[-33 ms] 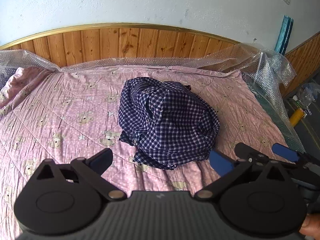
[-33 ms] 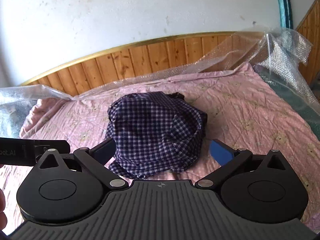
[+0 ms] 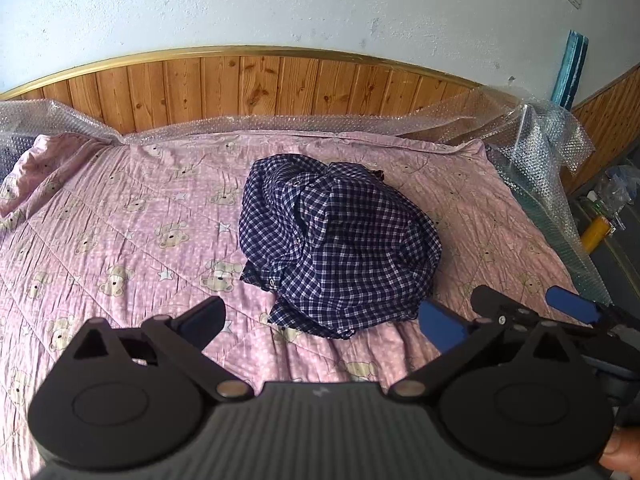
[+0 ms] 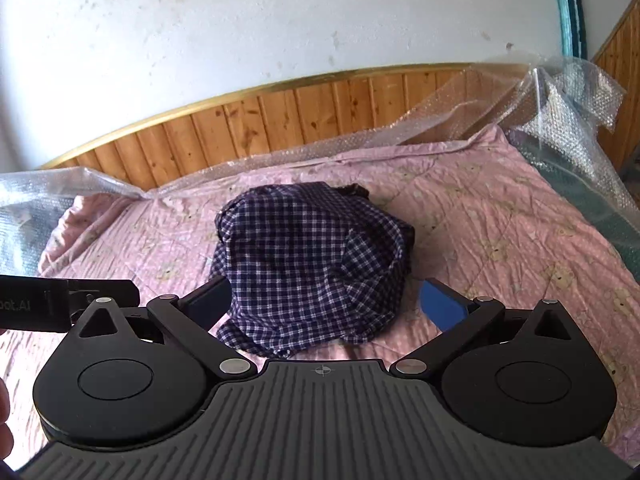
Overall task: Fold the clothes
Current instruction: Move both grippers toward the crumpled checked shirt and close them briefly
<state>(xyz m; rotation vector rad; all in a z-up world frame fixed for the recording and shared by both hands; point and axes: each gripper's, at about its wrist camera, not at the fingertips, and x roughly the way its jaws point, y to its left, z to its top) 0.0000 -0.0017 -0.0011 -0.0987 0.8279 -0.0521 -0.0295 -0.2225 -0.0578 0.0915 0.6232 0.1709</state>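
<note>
L gripper (image 3: 322,322): mine, fingers spread wide, nothing btwn them; hangs just short of the shirt's near edge.
R gripper (image 4: 324,304): also spread wide, empty; shirt's near hem sits btwn its blue pads in that view, tho I can't tell if pads touch cloth. In L view I see it just to the right of L gripper.
Shirt (image 3: 336,240): navy/white checked button shirt, straight ahead of both grippers, mid-bed. Lies as a rumpled mound, not flat, not folded; snaps/placket show on its left side.
Handling (my guess): light, soft, limp woven cloth; will sag and drag, won't hold shape. Not fragile, not slippery on the quilt.
Where to grab (my guess): near hem flap ahead of L gripper (image 3: 304,324) looks the easiest free edge; collar or shoulders I can't pick out in the heap, so I'd pinch an edge w/ each gripper, well apart, and lift to let it hang open.
Surface: pink quilted bedspread (image 3: 120,240) w/ teddy-bear print, soft, wrinkled; pads could snag it along w/ the shirt.
Beyond: bubble wrap (image 3: 532,148) along far and right bed edges, then wood-panel headboard (image 3: 248,88), pale plaster wall (image 3: 280,4).
</note>
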